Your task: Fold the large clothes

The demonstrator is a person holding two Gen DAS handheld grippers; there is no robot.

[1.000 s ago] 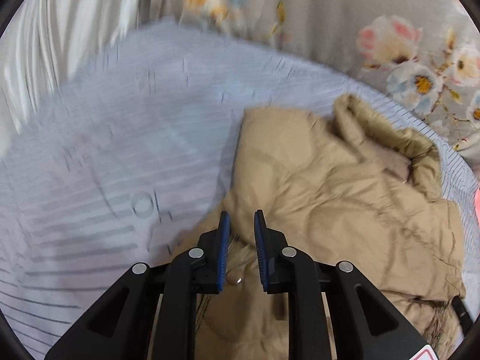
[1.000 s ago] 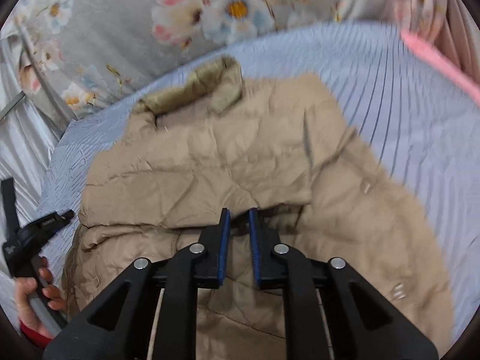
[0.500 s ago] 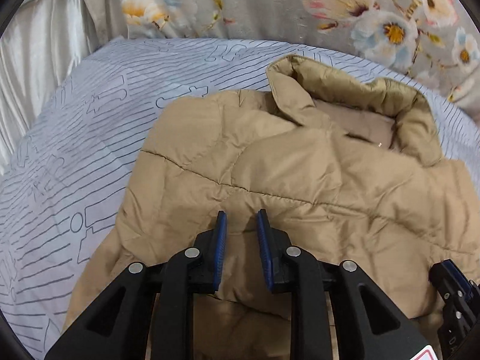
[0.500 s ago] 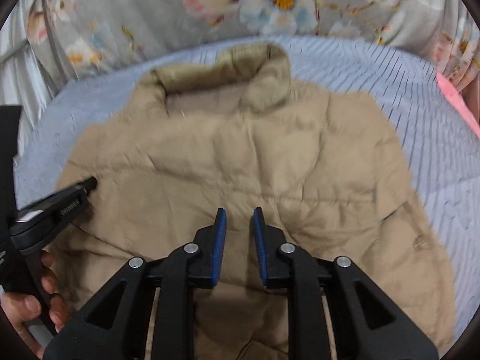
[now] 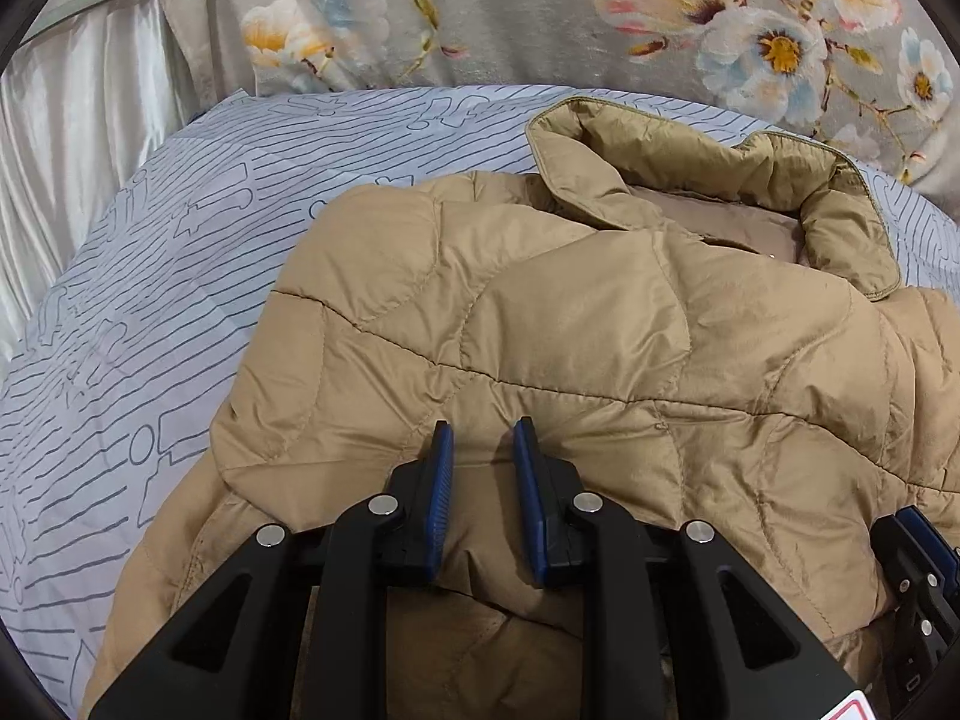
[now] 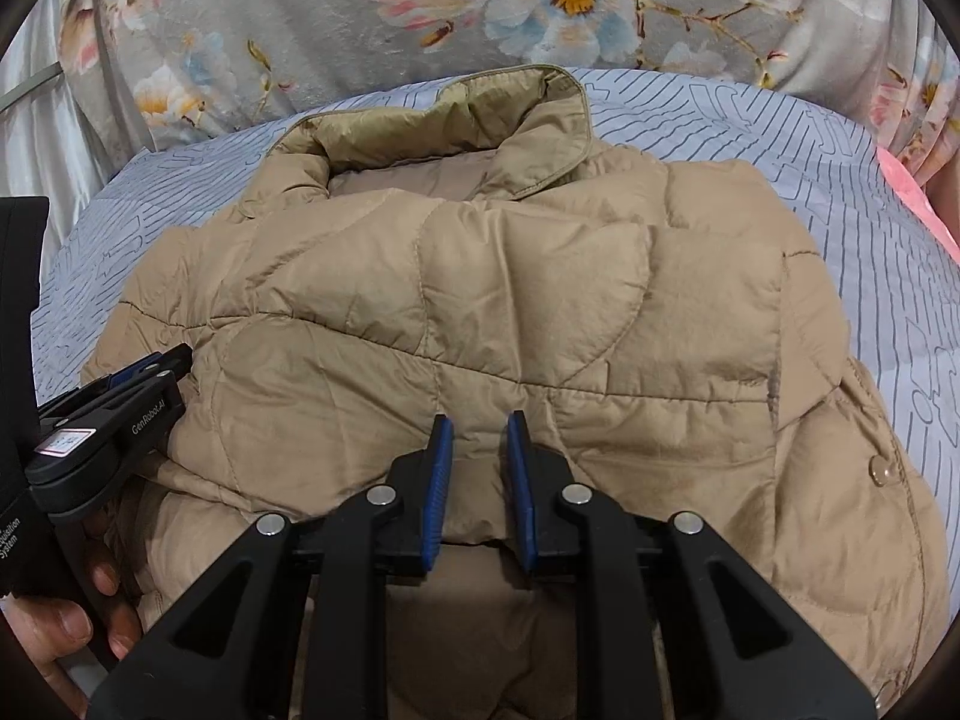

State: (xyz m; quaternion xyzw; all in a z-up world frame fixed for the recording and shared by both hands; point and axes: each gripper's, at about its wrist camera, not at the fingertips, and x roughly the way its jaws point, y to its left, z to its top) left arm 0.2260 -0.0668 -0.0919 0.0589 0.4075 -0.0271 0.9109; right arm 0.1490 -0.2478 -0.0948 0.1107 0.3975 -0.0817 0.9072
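A tan quilted jacket lies on the bed, its collar at the far end. Its lower part is folded up over the chest, leaving a doubled edge near me. My left gripper is shut on that folded edge, with puffy fabric filling the gap between the blue pads. In the right wrist view the jacket fills the middle, and my right gripper pinches the same edge further right. The left gripper also shows at that view's left, held by a hand.
A pale striped bed sheet spreads left of the jacket and right of it. Floral grey fabric rises behind the bed. A white curtain hangs at the far left. Something pink lies at the right edge.
Both grippers carried the jacket's lower part forward and down toward the collar, and it now rests folded over the chest. The left view swung from the sheet onto the jacket.
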